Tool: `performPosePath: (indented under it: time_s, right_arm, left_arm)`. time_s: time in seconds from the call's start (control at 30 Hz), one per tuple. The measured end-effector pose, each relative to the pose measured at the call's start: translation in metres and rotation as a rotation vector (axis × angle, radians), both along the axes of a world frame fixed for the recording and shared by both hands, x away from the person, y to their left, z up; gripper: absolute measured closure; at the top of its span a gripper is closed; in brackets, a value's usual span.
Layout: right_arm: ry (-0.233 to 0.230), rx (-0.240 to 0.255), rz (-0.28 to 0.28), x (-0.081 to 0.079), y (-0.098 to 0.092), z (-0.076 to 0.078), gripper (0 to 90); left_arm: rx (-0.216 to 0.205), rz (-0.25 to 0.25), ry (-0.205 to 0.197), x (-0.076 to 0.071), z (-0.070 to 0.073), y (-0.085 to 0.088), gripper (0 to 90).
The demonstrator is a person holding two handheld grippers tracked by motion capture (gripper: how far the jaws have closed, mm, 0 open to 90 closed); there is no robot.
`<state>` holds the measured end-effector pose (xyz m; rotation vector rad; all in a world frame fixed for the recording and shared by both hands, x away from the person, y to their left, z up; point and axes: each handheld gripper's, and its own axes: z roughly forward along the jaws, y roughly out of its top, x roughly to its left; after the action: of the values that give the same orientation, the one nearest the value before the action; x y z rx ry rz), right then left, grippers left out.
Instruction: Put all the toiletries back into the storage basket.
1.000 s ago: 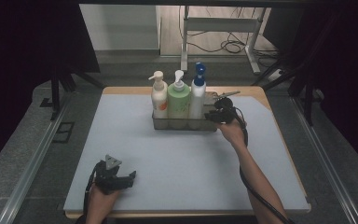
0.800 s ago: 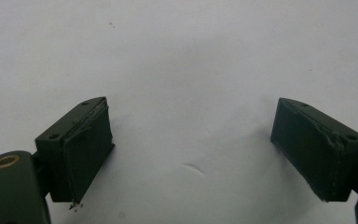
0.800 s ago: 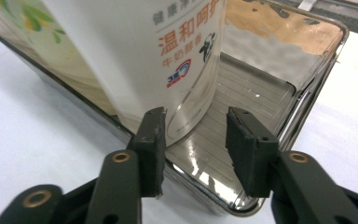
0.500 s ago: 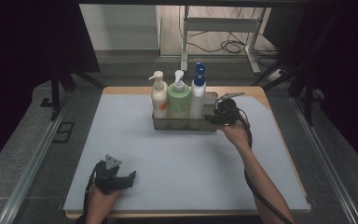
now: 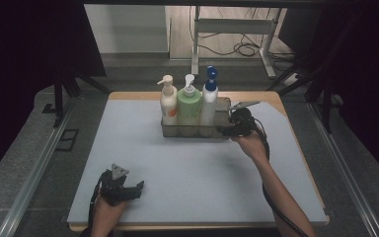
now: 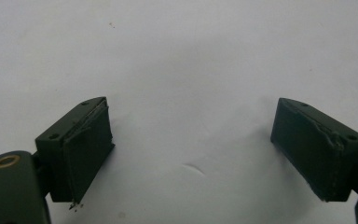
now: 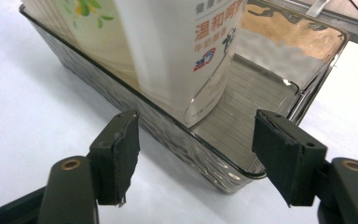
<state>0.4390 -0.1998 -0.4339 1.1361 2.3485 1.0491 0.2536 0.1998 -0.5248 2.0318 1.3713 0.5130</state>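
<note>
the right gripper (image 7: 196, 156) had just been opening, released beside the stiff, slippery clear tray (image 7: 177, 135), best grasped by its rim.

A cream pump bottle with an orange label (image 5: 168, 101) stands nearest the desk's left edge. A light green pump bottle (image 5: 189, 102) stands immediately beside it.

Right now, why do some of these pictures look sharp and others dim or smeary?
High view: the table is lit evenly while everything around it falls into darkness. Left gripper view: the left tongs cast soft shadows on a pale surface. Right gripper view: the clear tray reflects and warps what lies behind its wall, and the nearest bottle is cut off at the top edge.
</note>
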Motion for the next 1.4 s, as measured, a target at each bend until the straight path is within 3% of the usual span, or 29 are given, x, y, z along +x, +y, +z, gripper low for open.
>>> performPosePath:
  time_s: [0.8,1.4]
  right_arm:
    - [-0.031,-0.036,0.069,-0.03,0.001,0.007,16.7]
    - [-0.051,-0.055,0.106,-0.056,-0.01,0.013,10.5]
  left_arm:
    - [0.0,0.0,-0.001,0.0,0.0,0.0,12.1]
    - [0.0,0.0,-0.001,0.0,0.0,0.0,12.1]
